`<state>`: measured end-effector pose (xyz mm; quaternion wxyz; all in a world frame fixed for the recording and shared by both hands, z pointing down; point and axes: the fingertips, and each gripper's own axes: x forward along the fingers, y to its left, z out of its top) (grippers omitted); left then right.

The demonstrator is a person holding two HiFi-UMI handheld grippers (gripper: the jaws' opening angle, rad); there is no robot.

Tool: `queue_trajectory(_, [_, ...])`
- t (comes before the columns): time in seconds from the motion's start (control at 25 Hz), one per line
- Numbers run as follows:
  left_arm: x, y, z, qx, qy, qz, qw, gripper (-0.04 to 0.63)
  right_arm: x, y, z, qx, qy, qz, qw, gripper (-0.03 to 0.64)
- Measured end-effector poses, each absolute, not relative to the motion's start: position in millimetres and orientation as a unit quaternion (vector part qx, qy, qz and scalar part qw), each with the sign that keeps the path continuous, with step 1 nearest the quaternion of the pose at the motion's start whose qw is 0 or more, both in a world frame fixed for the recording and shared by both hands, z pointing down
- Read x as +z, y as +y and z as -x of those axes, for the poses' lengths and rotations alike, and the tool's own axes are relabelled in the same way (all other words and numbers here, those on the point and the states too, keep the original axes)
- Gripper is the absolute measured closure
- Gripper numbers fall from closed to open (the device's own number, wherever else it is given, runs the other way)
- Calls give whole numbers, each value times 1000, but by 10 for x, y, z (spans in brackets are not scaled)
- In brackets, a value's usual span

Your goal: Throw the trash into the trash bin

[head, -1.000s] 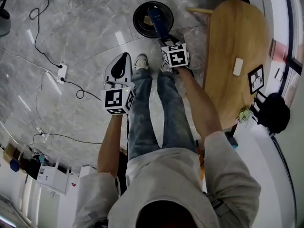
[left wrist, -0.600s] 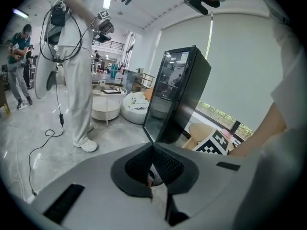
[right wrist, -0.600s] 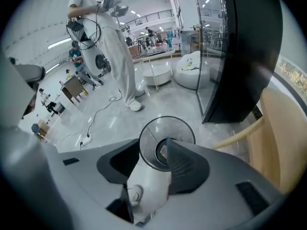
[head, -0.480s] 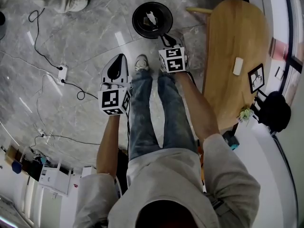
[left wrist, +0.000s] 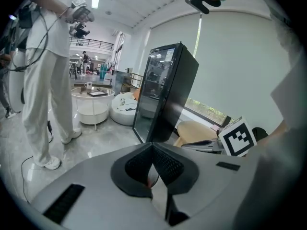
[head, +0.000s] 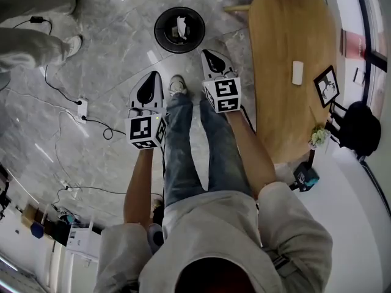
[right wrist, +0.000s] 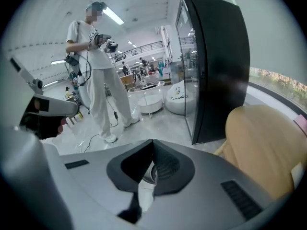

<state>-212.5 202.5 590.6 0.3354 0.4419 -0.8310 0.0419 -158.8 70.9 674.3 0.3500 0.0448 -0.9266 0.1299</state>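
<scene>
A black round trash bin (head: 160, 34) stands on the grey marble floor ahead of the person's shoes. White crumpled trash (head: 181, 25) lies inside it. My right gripper (head: 205, 53) hangs just right of the bin and nearer to the person, with its jaws shut and nothing between them. The right gripper view shows the same shut, empty jaws of this gripper (right wrist: 152, 143). To the left of the person's legs is my left gripper (head: 156, 74), also clear of the bin. The left gripper's (left wrist: 153, 145) pads meet and hold nothing.
A wooden table (head: 278, 108) fills the right side, with a small white object (head: 297, 73) and a framed marker card (head: 328, 86) on it. A person in light trousers (head: 27, 14) stands at the upper left. Cables and a power strip (head: 80, 107) lie on the floor. A black glass-door cabinet (right wrist: 216, 66) stands beyond.
The right gripper has drawn back from above the bin and risen, and its jaws have closed. The white trash now lies in the bin. A person has stepped in at upper left.
</scene>
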Motion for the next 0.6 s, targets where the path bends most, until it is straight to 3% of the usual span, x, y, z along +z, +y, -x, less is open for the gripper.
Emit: queue_trajectory(0.6, [5834, 377, 1123, 80, -740, -587, 319, 578, 6465, -951, -210, 139, -903, -236, 330, 586])
